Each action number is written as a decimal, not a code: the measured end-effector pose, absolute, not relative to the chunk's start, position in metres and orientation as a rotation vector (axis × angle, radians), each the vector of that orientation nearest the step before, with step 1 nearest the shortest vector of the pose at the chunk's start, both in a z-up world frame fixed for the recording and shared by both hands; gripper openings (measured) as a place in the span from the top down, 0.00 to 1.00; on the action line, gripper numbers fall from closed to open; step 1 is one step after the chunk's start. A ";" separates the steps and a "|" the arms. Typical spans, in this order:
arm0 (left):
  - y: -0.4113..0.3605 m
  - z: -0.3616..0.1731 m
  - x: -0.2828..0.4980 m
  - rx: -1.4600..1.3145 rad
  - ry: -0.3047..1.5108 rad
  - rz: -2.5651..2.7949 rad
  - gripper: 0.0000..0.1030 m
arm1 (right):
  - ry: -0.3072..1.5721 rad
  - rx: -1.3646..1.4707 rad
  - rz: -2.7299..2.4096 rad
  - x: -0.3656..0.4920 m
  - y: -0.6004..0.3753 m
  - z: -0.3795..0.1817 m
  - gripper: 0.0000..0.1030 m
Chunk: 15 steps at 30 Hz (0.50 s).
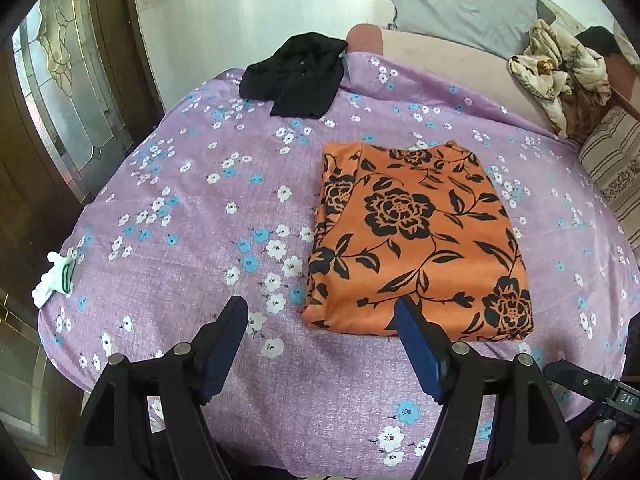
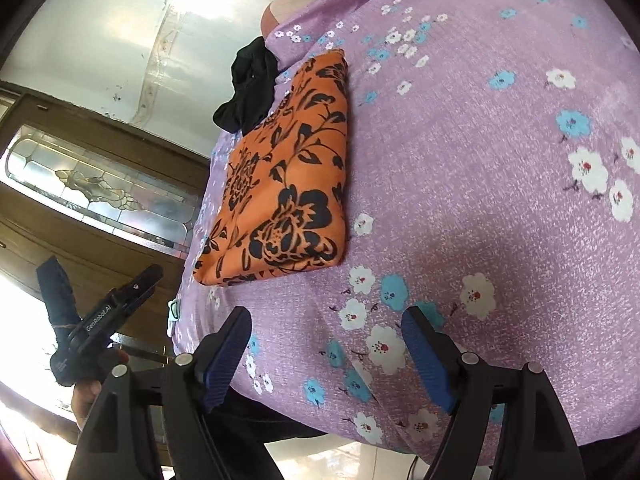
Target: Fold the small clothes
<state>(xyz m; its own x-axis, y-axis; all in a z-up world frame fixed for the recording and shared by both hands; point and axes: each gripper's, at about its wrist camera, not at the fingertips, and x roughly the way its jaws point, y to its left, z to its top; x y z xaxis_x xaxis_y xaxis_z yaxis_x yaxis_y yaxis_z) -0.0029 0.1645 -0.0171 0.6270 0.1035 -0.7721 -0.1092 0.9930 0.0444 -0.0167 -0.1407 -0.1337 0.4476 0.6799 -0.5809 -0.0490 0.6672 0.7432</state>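
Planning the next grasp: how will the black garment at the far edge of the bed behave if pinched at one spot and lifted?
The black garment lies crumpled with a loose flap, so it is probably floppy and would drape rather than hold shape. It looks thin, likely light. It lies partly over the edge of the purple bedsheet, so a push may slide it off.

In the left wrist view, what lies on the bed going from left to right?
Small white sock with green stripes at the bed's left edge → crumpled black garment → folded orange cloth with black flower print → striped beige pillow at the right edge.
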 end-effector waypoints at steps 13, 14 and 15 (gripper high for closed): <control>0.211 -0.063 0.010 -0.359 0.997 0.060 0.18 | 0.987 0.733 0.514 -0.013 -0.145 -0.129 0.21; 0.212 -0.062 0.011 -0.372 0.989 0.051 0.18 | 0.982 0.737 0.525 -0.012 -0.145 -0.127 0.21; 0.214 -0.058 0.012 -0.379 0.970 0.047 0.18 | 0.974 0.742 0.540 -0.008 -0.145 -0.122 0.21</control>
